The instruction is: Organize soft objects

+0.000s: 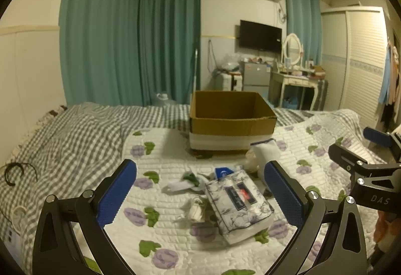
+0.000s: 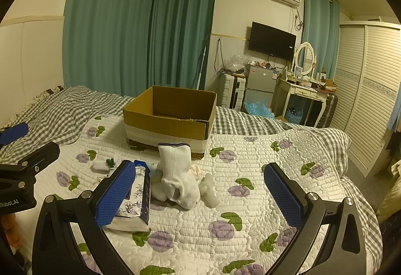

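The left gripper (image 1: 200, 196) has its jaws spread wide and empty above a floral-printed tissue pack (image 1: 239, 204) lying on the quilt (image 1: 160, 149). The right gripper (image 2: 200, 196) is likewise wide apart, holding nothing, with a white sock (image 2: 176, 176) lying between its blue pads (image 2: 114, 193). Small white scraps lie beside the pack. Beyond them an open cardboard box (image 2: 170, 122) stands on the quilt.

Left gripper (image 1: 200, 196): jaws spread wide, blue pads facing inward, nothing between them, hovering low, pointing forward. Right gripper (image 2: 200, 196): jaws likewise wide apart, empty, level, pointing forward. Grippers side by side, near each other, not touching.
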{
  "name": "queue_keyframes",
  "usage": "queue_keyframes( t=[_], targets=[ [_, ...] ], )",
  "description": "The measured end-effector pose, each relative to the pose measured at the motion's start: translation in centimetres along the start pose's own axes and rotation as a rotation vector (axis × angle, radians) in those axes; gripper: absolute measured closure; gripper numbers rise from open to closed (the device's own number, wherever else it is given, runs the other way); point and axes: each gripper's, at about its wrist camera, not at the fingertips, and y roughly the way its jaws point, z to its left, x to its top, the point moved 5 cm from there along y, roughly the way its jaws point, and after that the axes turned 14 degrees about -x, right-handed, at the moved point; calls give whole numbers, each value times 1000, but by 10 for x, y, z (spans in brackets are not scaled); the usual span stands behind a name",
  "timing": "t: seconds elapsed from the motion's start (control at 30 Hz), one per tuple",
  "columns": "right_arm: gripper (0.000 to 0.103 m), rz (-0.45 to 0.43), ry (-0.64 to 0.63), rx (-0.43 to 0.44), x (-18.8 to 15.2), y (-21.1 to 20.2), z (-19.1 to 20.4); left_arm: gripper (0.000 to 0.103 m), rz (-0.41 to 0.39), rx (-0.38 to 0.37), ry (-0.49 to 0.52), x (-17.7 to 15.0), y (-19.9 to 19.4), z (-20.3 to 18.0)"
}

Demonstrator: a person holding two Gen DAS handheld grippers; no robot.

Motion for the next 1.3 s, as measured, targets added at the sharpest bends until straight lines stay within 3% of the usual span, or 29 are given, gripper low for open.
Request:
queue_keyframes(
  t=[0.4, 0.53, 0.7, 0.93, 1.2, 1.27, 1.3],
  targets=[
    [0, -36, -5, 9, 14, -23, 3, 0, -29, -13, -8, 15, -19, 1],
    [0, -23, -17, 29, 10, -24, 13, 0, 17, 28, -18, 7, -15, 18],
    [0, 54, -66, 104, -14, -6, 48, 0, 82, 52, -44, -16, 1, 38],
    [0, 229, -166, 222, -73, 38, 120, 0, 167, 103, -78, -40, 21, 65],
    [0, 357, -137, 275, -92, 81, 149, 0, 224, 105, -137, -53, 36, 83],
    [4, 393, -131, 271, -97, 91, 150, 0, 238, 111, -132, -55, 39, 82],
    [12, 412, -131, 273, -98, 97, 152, 0, 240, 111, -130, -56, 40, 83]
  ],
)
